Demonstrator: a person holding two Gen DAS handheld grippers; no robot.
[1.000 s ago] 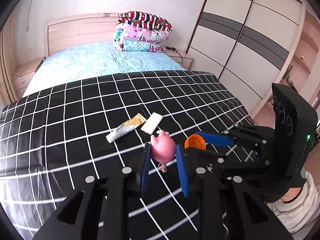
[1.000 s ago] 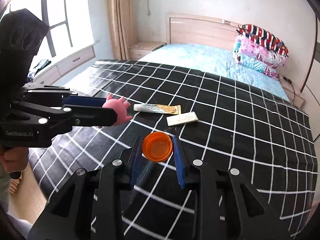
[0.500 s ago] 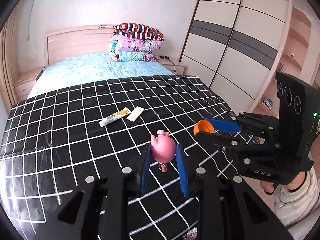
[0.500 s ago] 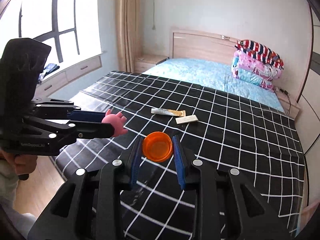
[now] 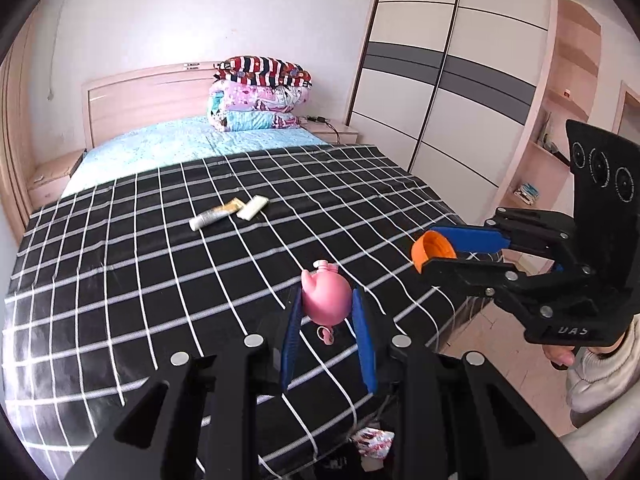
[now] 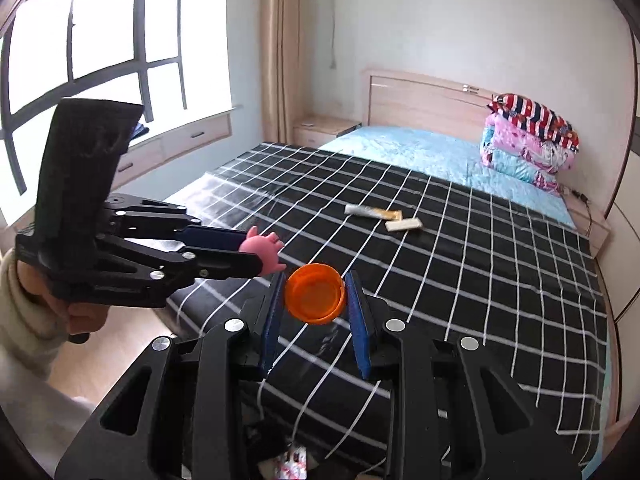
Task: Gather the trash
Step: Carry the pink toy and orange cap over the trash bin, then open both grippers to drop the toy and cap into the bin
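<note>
Both grippers had drawn back from the bed (image 5: 120, 280), the left gripper (image 5: 326, 316) clamping the pink toy (image 5: 325, 298) and the right gripper (image 6: 314, 300) the orange cap (image 6: 315, 298), held aloft, probably for binning, while tube (image 5: 212, 216) and wrapper (image 5: 252, 207) lay behind.

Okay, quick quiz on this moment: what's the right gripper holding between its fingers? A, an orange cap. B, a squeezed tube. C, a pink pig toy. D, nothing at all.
A: in the right wrist view the right gripper is shut on the orange cap, while the pink pig toy sits in the left gripper and the tube lies on the checked blanket.
</note>
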